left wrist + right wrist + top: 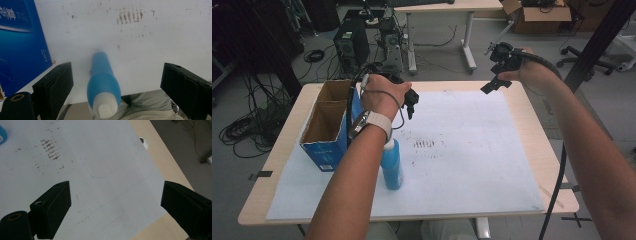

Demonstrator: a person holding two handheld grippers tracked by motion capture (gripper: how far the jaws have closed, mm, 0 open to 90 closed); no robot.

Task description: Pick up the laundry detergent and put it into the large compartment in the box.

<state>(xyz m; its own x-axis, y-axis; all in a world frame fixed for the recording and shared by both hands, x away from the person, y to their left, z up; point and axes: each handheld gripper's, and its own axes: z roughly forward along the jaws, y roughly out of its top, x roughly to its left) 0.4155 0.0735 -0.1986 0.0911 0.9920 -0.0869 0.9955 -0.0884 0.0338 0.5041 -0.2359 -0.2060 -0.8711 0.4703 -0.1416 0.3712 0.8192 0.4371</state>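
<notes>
A blue bottle with a white cap stands upright on the white sheet, partly under my left forearm. My left gripper hangs above it and a little farther back. In the left gripper view the left gripper is open, and the bottle shows from above between the wide jaws, touching neither. My right gripper is raised over the far right of the table. In the right gripper view the right gripper is open with nothing between its jaws.
An open blue cardboard box stands at the table's left, close beside the bottle; its side is near the left jaw. Brown smudges mark the sheet's middle. A cable hole sits in the wooden table. Computers and cables lie on the floor behind.
</notes>
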